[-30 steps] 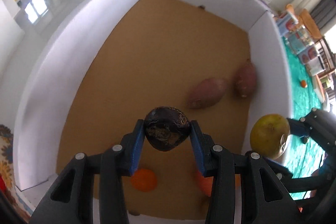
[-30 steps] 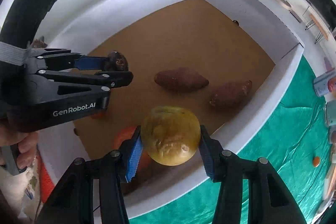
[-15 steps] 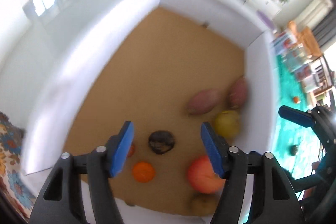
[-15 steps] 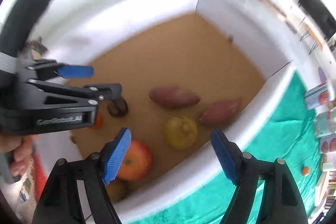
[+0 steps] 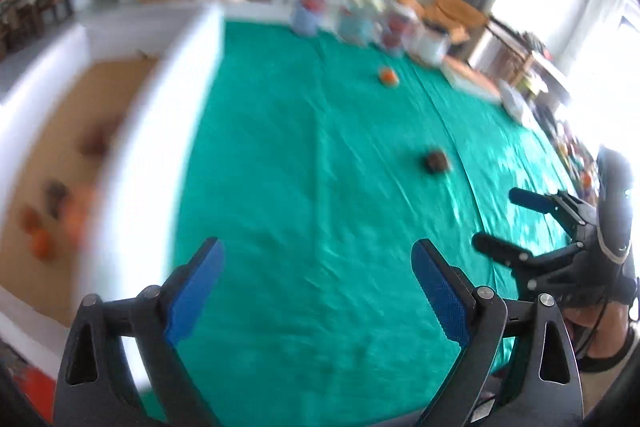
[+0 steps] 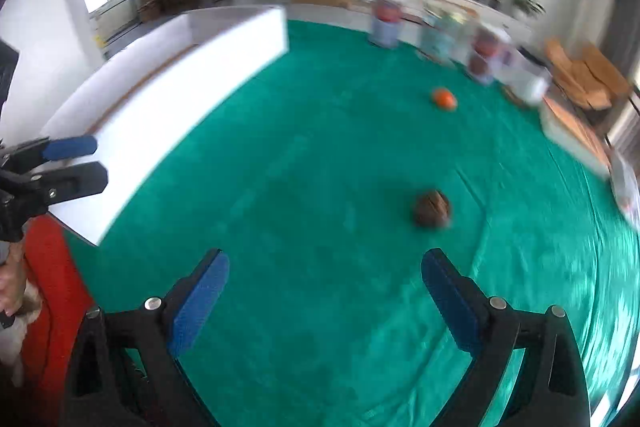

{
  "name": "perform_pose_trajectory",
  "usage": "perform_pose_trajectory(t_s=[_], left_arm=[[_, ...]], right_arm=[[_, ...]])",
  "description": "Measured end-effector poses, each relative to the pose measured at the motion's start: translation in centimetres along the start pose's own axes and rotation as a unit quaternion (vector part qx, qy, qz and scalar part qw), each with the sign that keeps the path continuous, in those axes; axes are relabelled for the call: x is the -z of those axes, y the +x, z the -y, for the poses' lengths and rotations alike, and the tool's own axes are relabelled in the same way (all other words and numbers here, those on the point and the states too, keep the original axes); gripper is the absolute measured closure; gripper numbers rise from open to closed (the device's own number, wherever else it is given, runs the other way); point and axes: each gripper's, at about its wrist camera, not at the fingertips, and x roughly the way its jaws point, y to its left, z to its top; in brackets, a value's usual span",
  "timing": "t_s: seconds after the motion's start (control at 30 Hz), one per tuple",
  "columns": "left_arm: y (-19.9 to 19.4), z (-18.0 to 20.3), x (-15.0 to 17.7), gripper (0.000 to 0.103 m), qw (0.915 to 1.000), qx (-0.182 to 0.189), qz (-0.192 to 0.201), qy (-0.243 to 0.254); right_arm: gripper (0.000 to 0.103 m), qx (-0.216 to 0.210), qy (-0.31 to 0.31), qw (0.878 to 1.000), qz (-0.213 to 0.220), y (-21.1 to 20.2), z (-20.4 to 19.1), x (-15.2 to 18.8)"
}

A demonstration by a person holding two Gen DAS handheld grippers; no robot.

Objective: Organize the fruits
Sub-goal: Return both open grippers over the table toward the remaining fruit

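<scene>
Open green cloth [image 6: 320, 187] is lying ahead; only a brown fruit [image 6: 431, 211] and an orange [image 6: 444, 98] are interrupting it, the white box [image 6: 192, 95] walling the left.

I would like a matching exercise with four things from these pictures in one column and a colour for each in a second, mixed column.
Things:
1. cloth
2. small round fruit
3. box wall
4. gripper pads

Colours:
A. white
B. blue
C. green
D. orange

Pairs: 1-C, 2-D, 3-A, 4-B
</scene>
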Motion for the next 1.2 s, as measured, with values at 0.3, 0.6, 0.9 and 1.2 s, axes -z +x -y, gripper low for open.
perform_pose_trajectory(t_s=[0.3, 0.6, 0.9, 1.2], left_arm=[[7.3, 7.2, 2.0, 0.009, 0.9972, -0.036, 0.018, 0.062], [8.8, 6.5, 3.3, 0.009, 0.996, -0.064, 0.019, 0.06], [9.4, 7.3, 3.5, 0.004, 0.9931, -0.075, 0.013, 0.089], [9.5, 7.3, 3.5, 0.003, 0.9928, -0.078, 0.012, 0.089]], right_arm=[[0.006, 0.074, 0.165, 0.982, 0.058, -1.6, 9.3, 9.0], [0.006, 0.08, 0.162, 0.982, 0.054, 0.1, 8.9, 8.8], [0.006, 0.115, 0.145, 0.982, 0.041, 0.8, 7.6, 8.9], [0.006, 0.139, 0.132, 0.98, 0.048, 0.6, 7.0, 8.9]])
